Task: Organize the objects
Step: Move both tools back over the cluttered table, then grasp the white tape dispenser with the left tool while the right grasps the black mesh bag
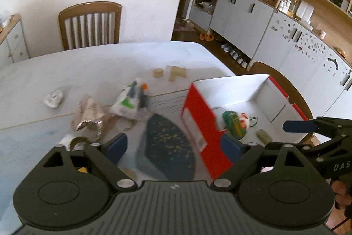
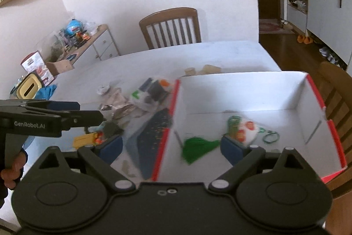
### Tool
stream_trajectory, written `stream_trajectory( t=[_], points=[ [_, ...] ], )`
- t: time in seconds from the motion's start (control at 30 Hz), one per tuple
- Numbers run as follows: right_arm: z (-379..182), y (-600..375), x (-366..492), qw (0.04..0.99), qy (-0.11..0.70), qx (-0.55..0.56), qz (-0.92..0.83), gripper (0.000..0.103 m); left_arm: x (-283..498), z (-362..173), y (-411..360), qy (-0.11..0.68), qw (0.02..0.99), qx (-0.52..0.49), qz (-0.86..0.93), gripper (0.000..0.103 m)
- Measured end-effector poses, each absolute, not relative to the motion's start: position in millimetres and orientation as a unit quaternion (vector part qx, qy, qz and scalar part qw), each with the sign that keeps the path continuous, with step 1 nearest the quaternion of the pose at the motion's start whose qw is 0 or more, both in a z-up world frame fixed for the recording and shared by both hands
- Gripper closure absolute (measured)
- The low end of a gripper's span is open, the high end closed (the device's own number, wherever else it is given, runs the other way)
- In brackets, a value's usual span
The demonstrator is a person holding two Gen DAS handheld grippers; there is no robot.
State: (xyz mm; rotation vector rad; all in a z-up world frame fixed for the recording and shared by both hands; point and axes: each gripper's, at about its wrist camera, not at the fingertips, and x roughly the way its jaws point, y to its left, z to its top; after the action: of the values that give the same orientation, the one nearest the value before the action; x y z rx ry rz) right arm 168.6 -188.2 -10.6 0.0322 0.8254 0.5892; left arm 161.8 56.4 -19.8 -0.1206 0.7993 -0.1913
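A red box with a white inside (image 1: pixel 275 100) (image 2: pixel 242 94) stands at the table's right. In it lie a green and white toy (image 1: pixel 236 122) (image 2: pixel 244 128), a small beige block (image 1: pixel 263 136) and a green tassel (image 2: pixel 198 148). A dark blue speckled piece (image 1: pixel 169 142) (image 2: pixel 151 131) lies against the box's left wall. My left gripper (image 1: pixel 173 147) is open and empty above it. My right gripper (image 2: pixel 171 149) is open and empty over the box's left wall, with the tassel blurred between its fingers.
Loose clutter lies left of the box: crumpled foil (image 1: pixel 90 116), a plastic bag of small items (image 1: pixel 132 100) (image 2: pixel 151 91), a white wad (image 1: pixel 54 98), a yellow toy (image 2: pixel 88 139). Wooden blocks (image 1: pixel 171 73) sit farther back. A chair (image 1: pixel 90 24) stands behind the table.
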Motion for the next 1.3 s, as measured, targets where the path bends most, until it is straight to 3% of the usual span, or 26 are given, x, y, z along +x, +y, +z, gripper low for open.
stream_trajectory(
  t=[0.67, 1.13, 1.3],
  points=[
    [-30, -80, 161, 0.863, 0.415, -0.019, 0.288, 0.010, 138, -68, 183, 0.396, 0.913, -0.061, -0.079, 0.000],
    [-68, -22, 181, 0.845, 0.440, -0.056, 0.299, 0.016, 119, -124, 186, 0.404, 0.910, -0.003, -0.097, 0.000],
    [-83, -2, 193, 0.838, 0.450, -0.063, 0.303, 0.023, 117, -144, 186, 0.418, 0.904, -0.008, -0.089, 0.000]
  ],
)
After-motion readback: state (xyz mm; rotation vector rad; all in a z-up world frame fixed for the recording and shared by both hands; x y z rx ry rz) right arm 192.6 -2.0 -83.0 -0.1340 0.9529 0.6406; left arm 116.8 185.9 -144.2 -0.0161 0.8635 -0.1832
